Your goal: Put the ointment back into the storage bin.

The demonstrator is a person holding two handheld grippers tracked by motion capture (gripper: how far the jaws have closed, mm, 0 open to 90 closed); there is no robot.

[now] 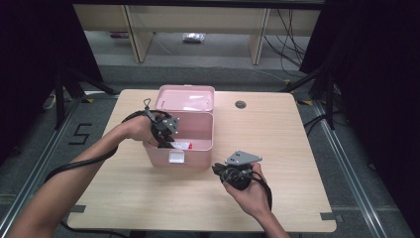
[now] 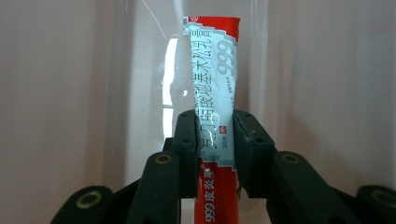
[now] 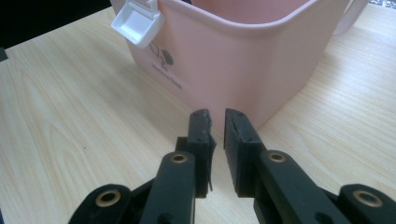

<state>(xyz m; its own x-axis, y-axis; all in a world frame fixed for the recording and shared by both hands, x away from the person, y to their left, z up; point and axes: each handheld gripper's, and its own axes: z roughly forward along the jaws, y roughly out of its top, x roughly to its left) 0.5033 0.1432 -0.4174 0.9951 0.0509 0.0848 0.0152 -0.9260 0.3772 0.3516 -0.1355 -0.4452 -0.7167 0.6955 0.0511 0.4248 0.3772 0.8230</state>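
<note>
Red-and-white tube (image 2: 212,93) pinched by left gripper (image 2: 214,140) fingers; right gripper (image 3: 218,135) fingers nearly together, empty.

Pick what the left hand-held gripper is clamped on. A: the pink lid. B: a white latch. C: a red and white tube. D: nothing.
C: the left hand-held gripper has its jaws pressed on both sides of the red and white tube, inside the pink box.

The pink box (image 1: 181,144) stands near the surface's (image 1: 277,134) far-left part, its raised lid (image 1: 185,98) walling off the back. Its open top is taken up by the left claw (image 1: 166,141). The right half and near edge lie bare, giving passage.
</note>
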